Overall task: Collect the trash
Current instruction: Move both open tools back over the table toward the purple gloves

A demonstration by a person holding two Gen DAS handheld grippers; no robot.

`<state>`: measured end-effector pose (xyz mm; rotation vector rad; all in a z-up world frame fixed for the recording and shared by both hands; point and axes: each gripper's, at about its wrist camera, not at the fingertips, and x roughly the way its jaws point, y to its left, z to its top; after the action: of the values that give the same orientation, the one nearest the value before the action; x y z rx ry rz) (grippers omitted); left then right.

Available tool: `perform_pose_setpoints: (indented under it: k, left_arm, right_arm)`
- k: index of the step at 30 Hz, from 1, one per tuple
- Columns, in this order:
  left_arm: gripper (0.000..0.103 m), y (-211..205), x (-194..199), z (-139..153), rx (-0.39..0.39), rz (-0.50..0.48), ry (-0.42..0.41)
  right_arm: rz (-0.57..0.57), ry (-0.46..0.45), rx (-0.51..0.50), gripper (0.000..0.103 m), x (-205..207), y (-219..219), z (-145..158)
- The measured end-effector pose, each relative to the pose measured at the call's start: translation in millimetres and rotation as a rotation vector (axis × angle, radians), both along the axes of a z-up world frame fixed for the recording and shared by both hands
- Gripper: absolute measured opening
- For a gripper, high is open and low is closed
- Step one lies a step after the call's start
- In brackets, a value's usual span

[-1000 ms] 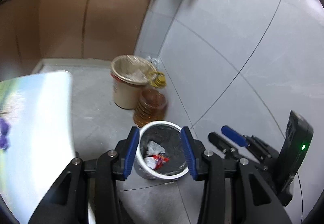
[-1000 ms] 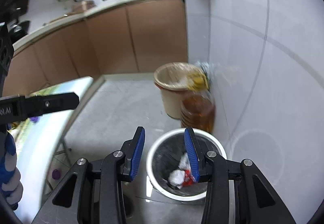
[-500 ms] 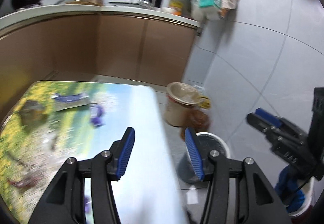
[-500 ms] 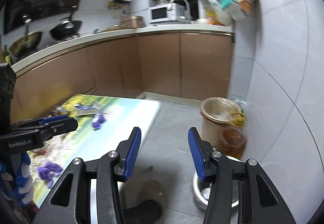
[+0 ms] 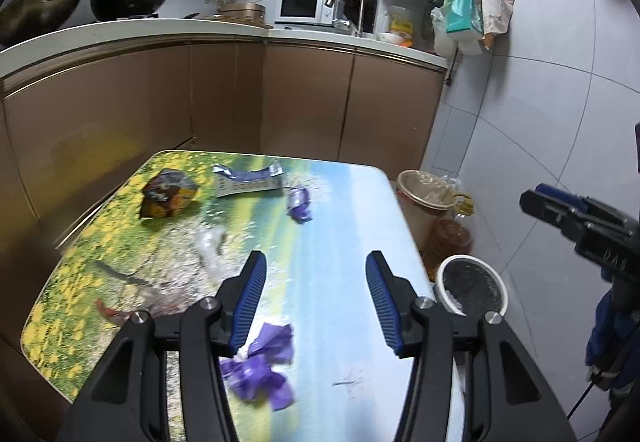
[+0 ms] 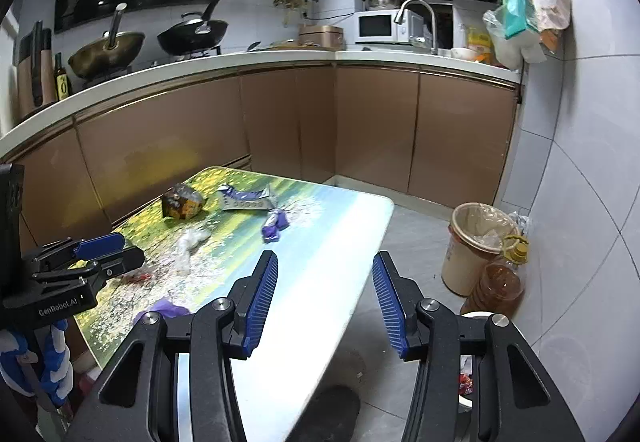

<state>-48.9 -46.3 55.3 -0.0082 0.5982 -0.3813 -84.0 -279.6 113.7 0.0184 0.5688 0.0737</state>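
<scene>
Several wrappers lie on the landscape-print table [image 5: 344,226]: a purple one [image 5: 260,362] just under my left gripper [image 5: 315,262], another purple one [image 5: 299,202] farther off, a silver-blue packet [image 5: 248,180], a brown snack bag [image 5: 168,194], clear plastic [image 5: 212,242] and a red scrap [image 5: 110,312]. The left gripper is open and empty above the table. My right gripper [image 6: 326,262] hovers open and empty over the table's right edge [image 6: 360,282]. The white trash bin [image 5: 472,286] stands on the floor right of the table; in the right wrist view it is mostly hidden behind a finger.
A beige lined bucket [image 6: 476,246] and an oil bottle [image 6: 496,282] stand against the tiled wall. Brown cabinets [image 6: 360,130] run behind the table. A dark shoe [image 6: 332,406] is on the floor below the right gripper. A striped sleeve [image 6: 52,358] shows at far left.
Both grippers swung up and left, away from the white bin to the table, and their jaws widened. The bin with its red and white trash slid to the lower right.
</scene>
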Motion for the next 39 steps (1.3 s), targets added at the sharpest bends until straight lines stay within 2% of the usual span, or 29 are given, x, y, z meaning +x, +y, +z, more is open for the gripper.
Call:
perform_pose_setpoints:
  k: [3, 11, 20, 24, 27, 39]
  left_arm:
    - [0.055, 10.5, -4.8, -2.6, 0.003, 0.009, -0.011]
    - [0.055, 30.9, -8.5, -11.6, 0.009, 0.016, -0.019]
    - [0.056, 43.7, -7.6, -29.5, 0.016, 0.020, 0.011]
    - [0.062, 45.7, -5.6, -37.1, 0.014, 0.021, 0.027]
    - [0.062, 46.5, -3.6, -43.7, 0.011, 0.020, 0.042]
    - [0.062, 73.9, -11.9, -76.1, 0.017, 0.039, 0.100]
  right_arm:
    - [0.005, 0.006, -0.003, 0.050, 0.2, 8.6, 0.6]
    - [0.009, 0.039, 0.002, 0.051, 6.5, 24.3, -1.1]
    - [0.030, 0.084, -0.007, 0.052, 15.9, 42.7, -14.6]
    - [0.038, 0.100, -0.008, 0.052, 21.4, 49.9, -20.9]
    - [0.044, 0.113, -0.010, 0.052, 25.4, 54.9, -26.3]
    - [0.040, 0.152, 0.007, 0.052, 33.9, 52.7, -44.9]
